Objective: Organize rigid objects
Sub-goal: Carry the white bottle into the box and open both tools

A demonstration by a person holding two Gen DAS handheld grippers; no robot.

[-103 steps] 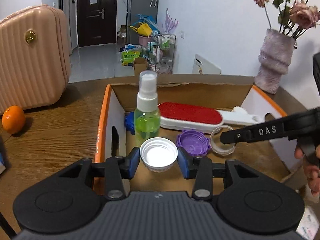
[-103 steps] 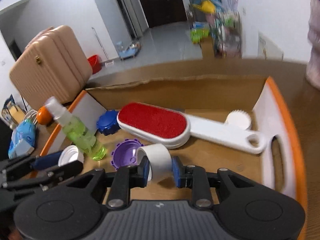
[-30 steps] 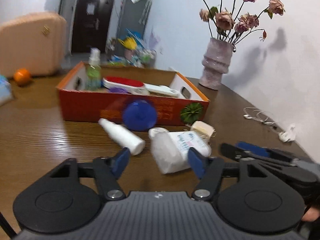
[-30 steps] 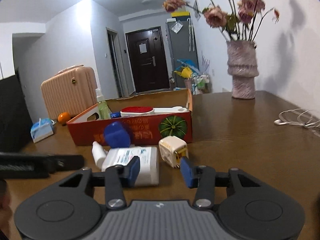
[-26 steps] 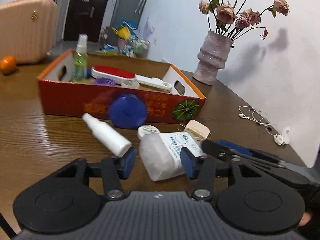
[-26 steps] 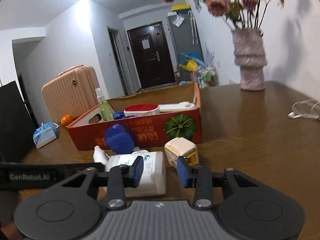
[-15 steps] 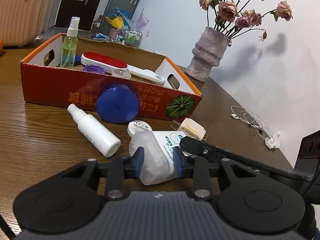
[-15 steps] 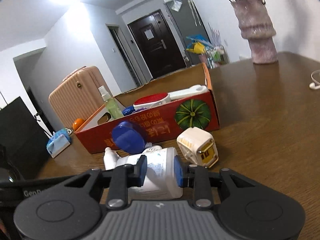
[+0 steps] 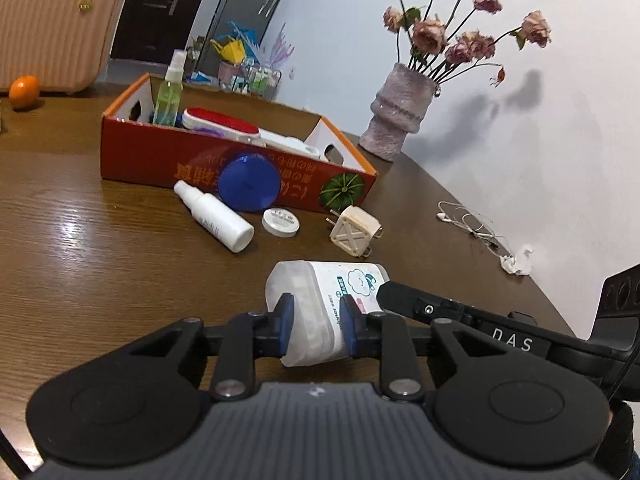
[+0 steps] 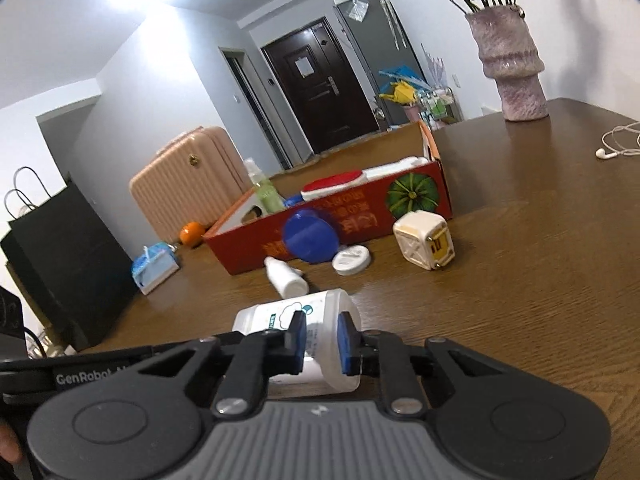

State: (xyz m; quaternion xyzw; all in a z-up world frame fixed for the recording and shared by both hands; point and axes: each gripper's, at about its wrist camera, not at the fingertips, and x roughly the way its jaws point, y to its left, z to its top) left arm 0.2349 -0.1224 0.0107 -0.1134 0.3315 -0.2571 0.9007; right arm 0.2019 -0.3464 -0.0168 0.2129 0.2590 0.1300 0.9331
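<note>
A white plastic container (image 9: 320, 304) with a printed label is held off the table between both grippers. My left gripper (image 9: 314, 326) is shut on one end of it. My right gripper (image 10: 320, 340) is shut on the other end of the same container (image 10: 304, 320). The red cardboard box (image 9: 168, 160) stands farther back on the wooden table and holds a green spray bottle (image 9: 168, 96), a red lint brush (image 9: 224, 122) and caps. A white spray bottle (image 9: 216, 220), a blue lid (image 9: 250, 182), a white round cap (image 9: 280, 222) and a cream plug adapter (image 9: 354, 232) lie in front of the box.
A vase of dried roses (image 9: 400, 120) stands behind the box on the right. White earphones (image 9: 468, 220) and crumpled paper (image 9: 516, 262) lie at the right. An orange (image 9: 24, 90), a pink suitcase (image 9: 52, 28), a tissue pack (image 10: 154, 266) and a black bag (image 10: 60, 260) are at the left.
Both grippers left the box, came to the container in front of it and closed on it. The container has been drawn back from the box and lifted.
</note>
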